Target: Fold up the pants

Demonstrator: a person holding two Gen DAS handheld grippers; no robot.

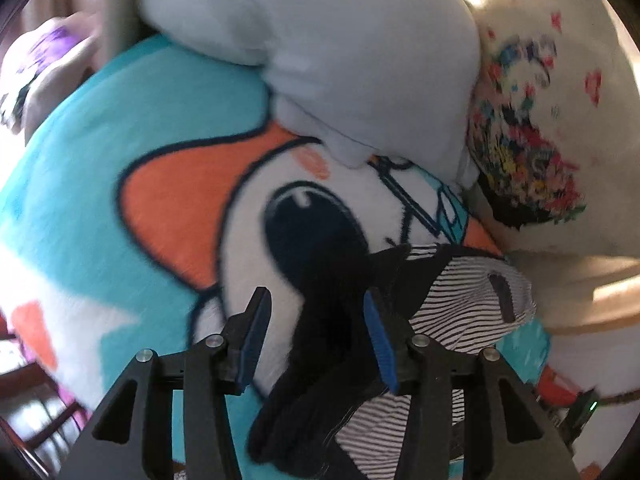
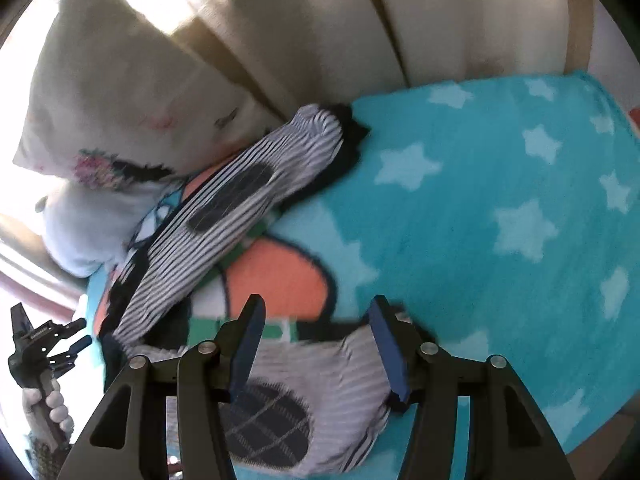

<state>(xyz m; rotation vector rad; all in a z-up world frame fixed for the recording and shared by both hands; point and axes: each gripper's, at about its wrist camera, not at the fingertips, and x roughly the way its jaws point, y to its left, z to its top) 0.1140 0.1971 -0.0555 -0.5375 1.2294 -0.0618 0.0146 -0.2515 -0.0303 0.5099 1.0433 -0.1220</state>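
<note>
1. Left wrist view: your left gripper (image 1: pixel 316 344) has its jaws spread wide and they hold nothing. The small black-and-white striped knit pants (image 1: pixel 460 300) lie on the fleecy turquoise cartoon blanket (image 1: pixel 100 168), with their dark waistband end bunched between and just under the blue pads (image 1: pixel 382 344). From the jaws the striped cloth runs forward and to the right. A soft pale grey pillow (image 1: pixel 340 48) and a white cushion with a bright floral print (image 1: pixel 540 120) sit beyond the pants.

2. Right wrist view: your right gripper (image 2: pixel 316 348) is also wide open and empty. One striped leg with an oval dark knee patch lies crumpled directly beneath the jaws, touching or nearly touching them. The other leg (image 2: pixel 240 200) stretches long and diagonal away to the upper left of the jaws, toward the cushions. The fabric looks thin, stretchy and rumpled. Your left gripper shows at the pants' left end, so I judge each hand is close to its own end.
</note>
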